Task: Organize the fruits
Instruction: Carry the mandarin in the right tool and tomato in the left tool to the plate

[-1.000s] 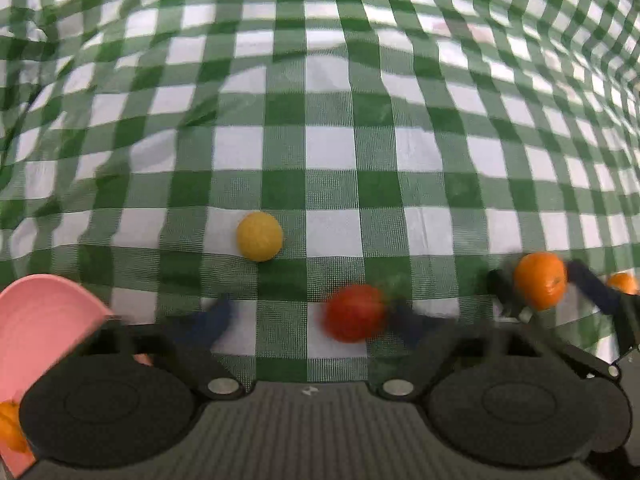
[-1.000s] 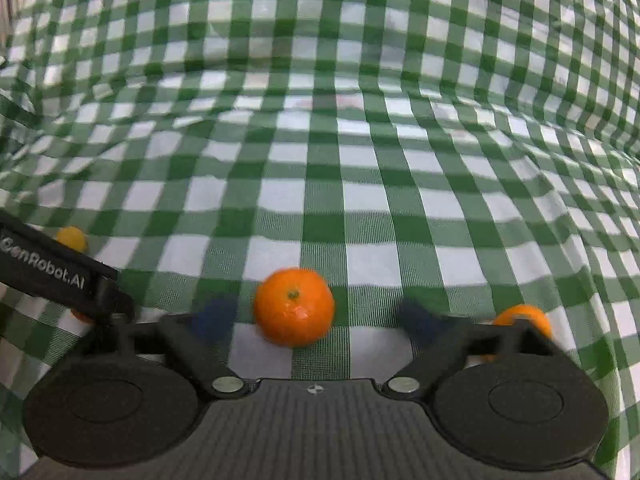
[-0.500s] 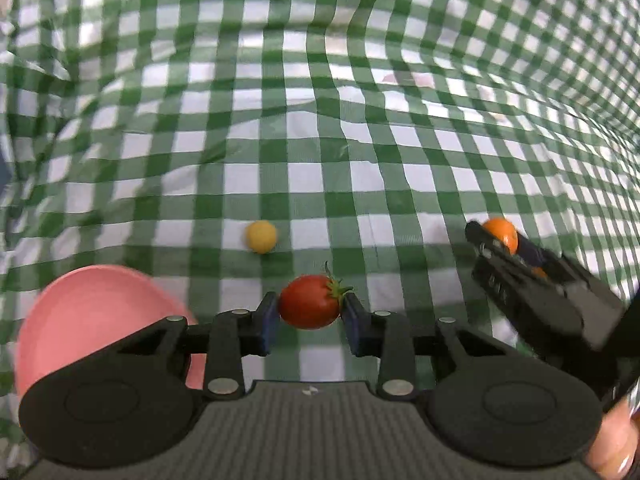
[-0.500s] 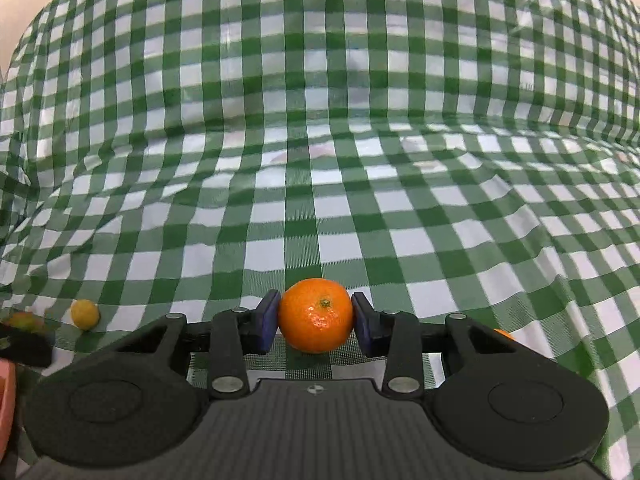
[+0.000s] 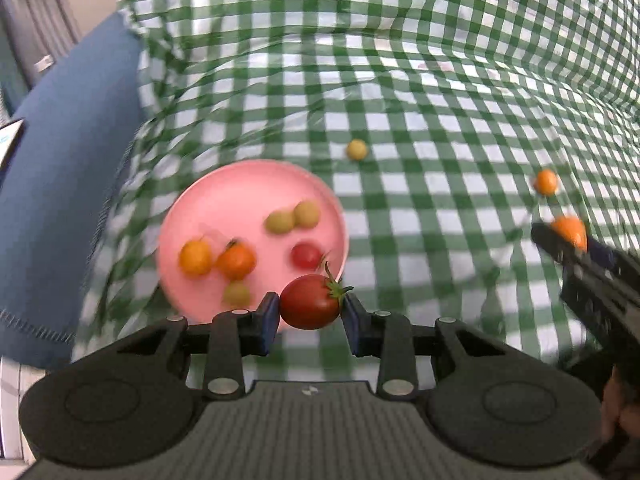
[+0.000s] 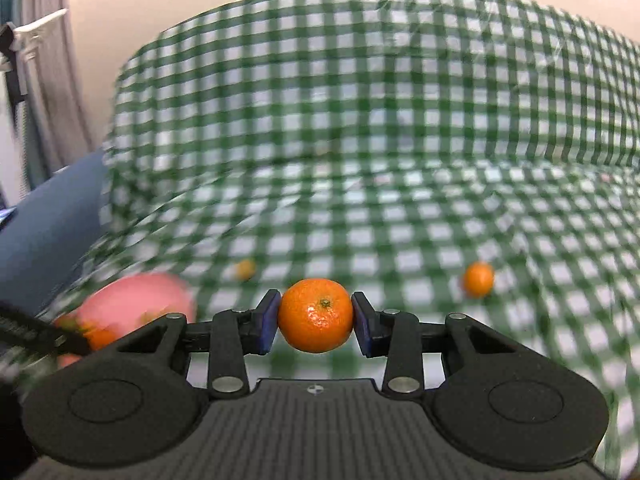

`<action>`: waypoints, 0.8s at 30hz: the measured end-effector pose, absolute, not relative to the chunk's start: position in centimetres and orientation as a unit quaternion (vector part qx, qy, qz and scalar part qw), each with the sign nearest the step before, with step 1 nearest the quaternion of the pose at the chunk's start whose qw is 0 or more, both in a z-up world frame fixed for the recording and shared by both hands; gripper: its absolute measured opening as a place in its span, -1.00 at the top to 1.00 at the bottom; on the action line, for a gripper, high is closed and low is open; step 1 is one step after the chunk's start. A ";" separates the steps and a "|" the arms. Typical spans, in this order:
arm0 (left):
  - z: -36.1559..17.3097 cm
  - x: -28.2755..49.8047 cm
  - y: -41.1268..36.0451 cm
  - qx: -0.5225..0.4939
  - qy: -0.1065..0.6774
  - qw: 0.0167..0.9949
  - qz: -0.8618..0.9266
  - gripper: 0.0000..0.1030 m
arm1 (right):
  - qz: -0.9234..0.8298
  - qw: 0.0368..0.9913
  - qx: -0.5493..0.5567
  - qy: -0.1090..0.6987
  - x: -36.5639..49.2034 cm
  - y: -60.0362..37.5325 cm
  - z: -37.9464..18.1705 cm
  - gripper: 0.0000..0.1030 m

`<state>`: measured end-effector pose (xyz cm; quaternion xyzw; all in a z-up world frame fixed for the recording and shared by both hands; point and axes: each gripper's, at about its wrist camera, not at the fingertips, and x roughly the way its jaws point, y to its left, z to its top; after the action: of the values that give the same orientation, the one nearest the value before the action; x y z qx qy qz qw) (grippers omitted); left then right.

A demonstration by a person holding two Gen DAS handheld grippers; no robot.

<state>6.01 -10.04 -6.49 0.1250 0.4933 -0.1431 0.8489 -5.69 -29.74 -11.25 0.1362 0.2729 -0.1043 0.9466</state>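
My left gripper (image 5: 309,314) is shut on a red tomato (image 5: 310,301) with a green stalk, held above the near edge of a pink plate (image 5: 224,196). The plate carries several small fruits, orange, red and green. My right gripper (image 6: 315,318) is shut on an orange mandarin (image 6: 315,314) and is lifted off the cloth. In the left wrist view the right gripper (image 5: 576,246) shows at the right edge with the mandarin (image 5: 570,230) in it. A small yellow fruit (image 5: 357,149) and a small orange fruit (image 5: 546,182) lie loose on the checked cloth.
A green and white checked cloth (image 5: 440,92) covers the table. A blue cushion (image 5: 60,152) lies at its left edge. In the right wrist view the pink plate (image 6: 136,300) sits low left, the orange fruit (image 6: 478,279) to the right, a pale wall behind.
Both grippers closed on their fruits, the left on the tomato and the right on the mandarin, then lifted them off the cloth. Both swung left; the pink plate has come fully into view.
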 end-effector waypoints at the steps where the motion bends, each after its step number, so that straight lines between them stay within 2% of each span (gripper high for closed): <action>1: -6.1 5.1 -9.2 0.125 0.491 0.850 -0.144 0.26 | -0.094 0.944 0.142 0.283 -6.7 -28.7 -11.0 0.23; 8: -4.0 -0.7 -4.1 0.108 0.460 0.872 -0.125 0.26 | -0.034 0.940 0.118 0.317 -11.8 -21.4 -7.7 0.23; 24: -0.2 -7.1 1.6 0.053 0.411 0.899 -0.141 0.26 | -0.043 0.959 0.066 0.273 -16.7 -14.8 -2.8 0.23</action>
<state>-7.07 1.57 -0.22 0.0530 0.4110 -0.1411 0.8991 -16.75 -14.78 -2.85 0.0662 0.2730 -0.0430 0.9588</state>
